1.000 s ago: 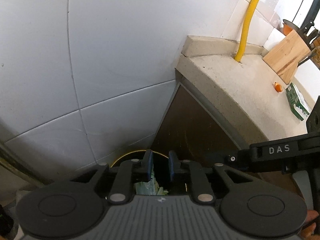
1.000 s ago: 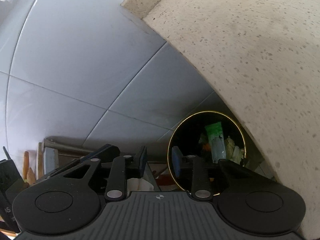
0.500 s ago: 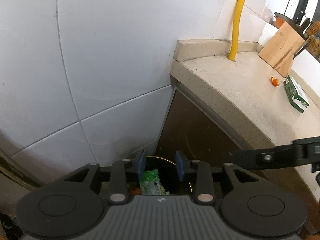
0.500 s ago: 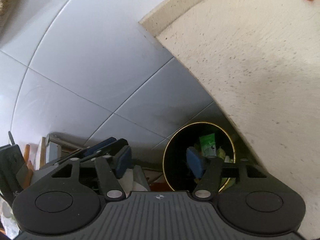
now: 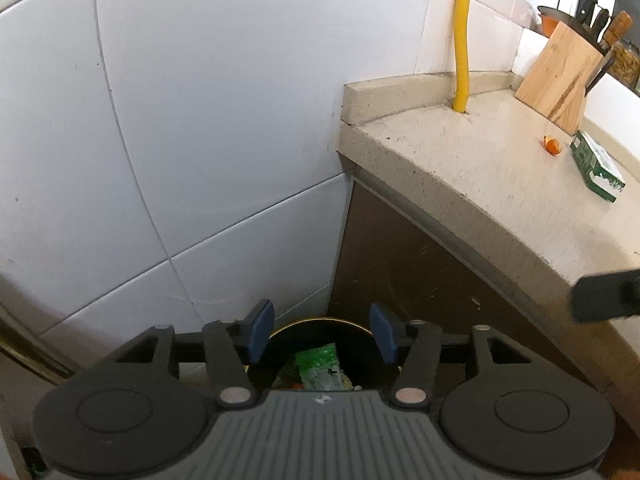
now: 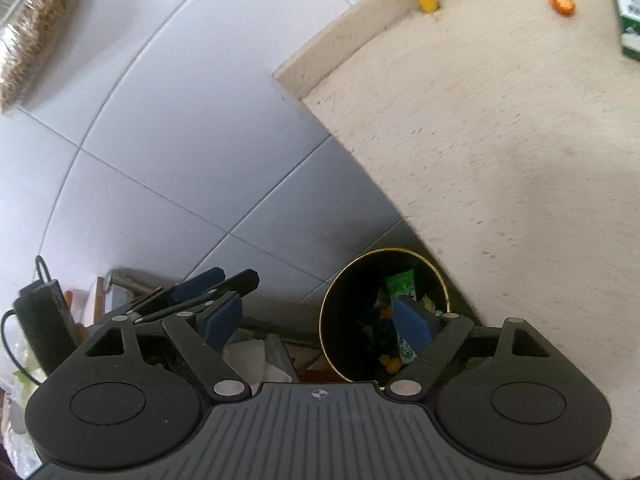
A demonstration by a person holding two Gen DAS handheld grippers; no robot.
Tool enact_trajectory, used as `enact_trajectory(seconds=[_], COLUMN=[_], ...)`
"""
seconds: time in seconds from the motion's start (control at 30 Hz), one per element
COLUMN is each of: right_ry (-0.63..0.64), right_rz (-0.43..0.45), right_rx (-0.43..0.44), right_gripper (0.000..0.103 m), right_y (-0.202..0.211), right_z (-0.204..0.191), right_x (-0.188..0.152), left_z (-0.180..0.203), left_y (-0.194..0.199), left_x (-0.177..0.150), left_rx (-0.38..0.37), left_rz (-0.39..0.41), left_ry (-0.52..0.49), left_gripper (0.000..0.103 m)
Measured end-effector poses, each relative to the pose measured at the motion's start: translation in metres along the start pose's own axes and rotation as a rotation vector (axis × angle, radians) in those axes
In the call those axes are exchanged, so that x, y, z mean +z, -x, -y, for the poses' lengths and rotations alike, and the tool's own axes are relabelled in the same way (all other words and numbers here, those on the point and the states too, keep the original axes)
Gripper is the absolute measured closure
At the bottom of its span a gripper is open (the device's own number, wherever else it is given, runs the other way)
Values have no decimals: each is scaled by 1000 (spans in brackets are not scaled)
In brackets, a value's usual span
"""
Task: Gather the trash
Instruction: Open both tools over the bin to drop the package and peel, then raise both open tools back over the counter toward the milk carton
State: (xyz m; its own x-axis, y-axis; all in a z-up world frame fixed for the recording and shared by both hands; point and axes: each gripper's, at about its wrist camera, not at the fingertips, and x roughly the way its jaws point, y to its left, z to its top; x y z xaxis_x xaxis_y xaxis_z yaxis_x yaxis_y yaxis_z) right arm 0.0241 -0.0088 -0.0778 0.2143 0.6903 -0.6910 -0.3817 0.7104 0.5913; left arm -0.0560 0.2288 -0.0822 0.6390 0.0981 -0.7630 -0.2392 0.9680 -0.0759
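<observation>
Hovering over the bin (image 6: 384,312), I have both the left tool (image 5: 322,332) and right tool (image 6: 318,320) spread and empty. Remaining trash, orange scrap (image 5: 553,145) and green carton (image 5: 598,166), lies on the bench (image 5: 480,184) at two o'clock; I'd approach low and square.

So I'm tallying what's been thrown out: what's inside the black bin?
Inside the black bin: a green wrapper on top, orange scraps and other mixed litter. The right gripper, open, covers part; deeper contents are dark.
</observation>
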Motion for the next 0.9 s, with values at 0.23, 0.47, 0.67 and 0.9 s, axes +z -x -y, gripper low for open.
enact_trajectory(seconds=[0.23, 0.47, 0.67, 0.9], right_ry=[41, 31, 39, 94], right_rz=[120, 229, 278, 307], right_rx=[-82, -210, -334, -433], right_gripper=[10, 8, 8, 5], right_y=[43, 78, 98, 105], right_z=[13, 46, 77, 97], right_x=[7, 12, 16, 22], left_z=[8, 17, 31, 52], left_y=[-2, -3, -5, -7], left_x=[-3, -7, -12, -12], left_rx=[33, 55, 77, 92], left_rz=[-2, -1, 0, -21], left_ry=[-61, -125, -215, -285], left_gripper=[52, 46, 42, 41])
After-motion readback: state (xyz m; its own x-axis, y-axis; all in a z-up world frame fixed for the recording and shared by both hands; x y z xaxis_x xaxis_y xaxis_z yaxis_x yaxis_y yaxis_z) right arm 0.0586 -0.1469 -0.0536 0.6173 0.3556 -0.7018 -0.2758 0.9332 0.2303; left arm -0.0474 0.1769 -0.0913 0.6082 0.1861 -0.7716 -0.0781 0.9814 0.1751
